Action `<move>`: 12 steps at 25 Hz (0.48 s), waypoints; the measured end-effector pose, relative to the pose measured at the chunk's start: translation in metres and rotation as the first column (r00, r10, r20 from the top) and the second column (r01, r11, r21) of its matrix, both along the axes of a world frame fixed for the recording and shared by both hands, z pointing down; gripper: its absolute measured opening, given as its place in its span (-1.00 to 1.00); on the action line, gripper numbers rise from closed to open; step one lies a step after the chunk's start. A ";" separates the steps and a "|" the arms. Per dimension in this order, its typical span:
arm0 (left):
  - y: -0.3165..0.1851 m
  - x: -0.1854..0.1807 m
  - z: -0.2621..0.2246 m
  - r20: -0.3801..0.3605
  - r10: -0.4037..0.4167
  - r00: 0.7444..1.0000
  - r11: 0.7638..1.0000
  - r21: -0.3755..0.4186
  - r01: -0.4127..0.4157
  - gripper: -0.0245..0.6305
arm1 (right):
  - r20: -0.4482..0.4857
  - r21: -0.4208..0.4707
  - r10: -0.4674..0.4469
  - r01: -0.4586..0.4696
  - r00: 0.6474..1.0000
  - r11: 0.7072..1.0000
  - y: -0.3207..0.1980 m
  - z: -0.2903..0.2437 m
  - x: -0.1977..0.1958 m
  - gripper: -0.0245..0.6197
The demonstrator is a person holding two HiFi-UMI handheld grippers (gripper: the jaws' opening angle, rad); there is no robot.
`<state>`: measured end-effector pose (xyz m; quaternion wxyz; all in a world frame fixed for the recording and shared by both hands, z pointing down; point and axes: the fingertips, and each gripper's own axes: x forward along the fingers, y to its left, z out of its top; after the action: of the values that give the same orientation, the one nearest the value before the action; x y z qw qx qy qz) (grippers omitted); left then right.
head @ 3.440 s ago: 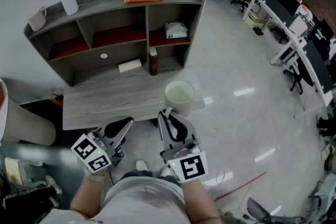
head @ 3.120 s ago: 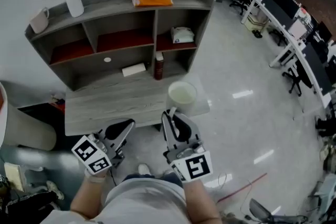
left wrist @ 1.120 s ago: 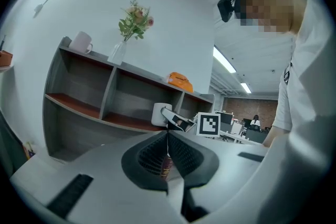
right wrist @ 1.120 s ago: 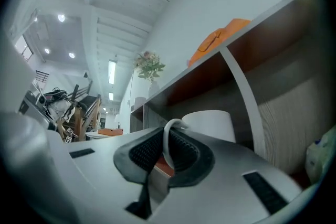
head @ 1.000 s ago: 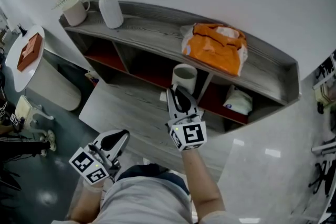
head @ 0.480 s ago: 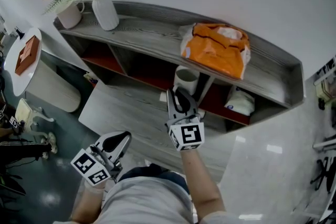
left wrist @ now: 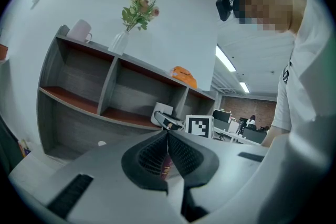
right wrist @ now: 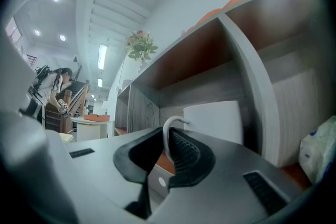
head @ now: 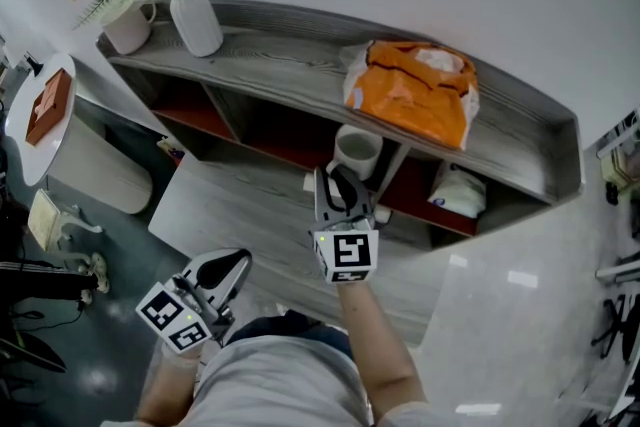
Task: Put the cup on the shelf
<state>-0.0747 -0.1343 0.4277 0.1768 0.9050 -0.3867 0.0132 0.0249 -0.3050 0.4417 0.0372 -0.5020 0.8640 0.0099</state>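
White cup upright, handle clamped in right hand-held gripper, left hand-held gripper closed.

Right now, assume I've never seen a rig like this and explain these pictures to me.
No robot here: a person holds a two-jaw gripper in each hand. One picture comes from a camera on the person's head, looking down; the other two come from cameras riding on the grippers, looking along their jaws. The right gripper grips a white cup by its handle, at a middle compartment of the grey shelf. The left gripper hangs low, jaws together, empty. On the shelf's top stand an orange bag, a white vase of flowers and a mug.
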 end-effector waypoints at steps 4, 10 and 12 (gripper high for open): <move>-0.001 -0.001 0.001 0.000 0.004 1.000 1.000 -0.002 -0.004 -0.87 | -0.008 -0.028 0.032 -0.032 0.999 0.999 -0.008 0.003 0.004 -0.80; -0.001 -0.002 0.001 -0.002 0.007 1.000 1.000 -0.001 -0.007 -0.87 | -0.007 -0.054 0.048 -0.048 0.999 0.997 -0.008 0.005 0.005 -0.80; -0.002 -0.003 0.001 -0.003 0.009 1.000 1.000 -0.001 -0.009 -0.87 | -0.007 -0.061 0.054 -0.054 0.999 0.997 -0.007 0.007 0.007 -0.80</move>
<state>-0.0774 -0.1361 0.4285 0.1777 0.9067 -0.3824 0.0129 0.0316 -0.3123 0.4482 0.0192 -0.5262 0.8500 -0.0141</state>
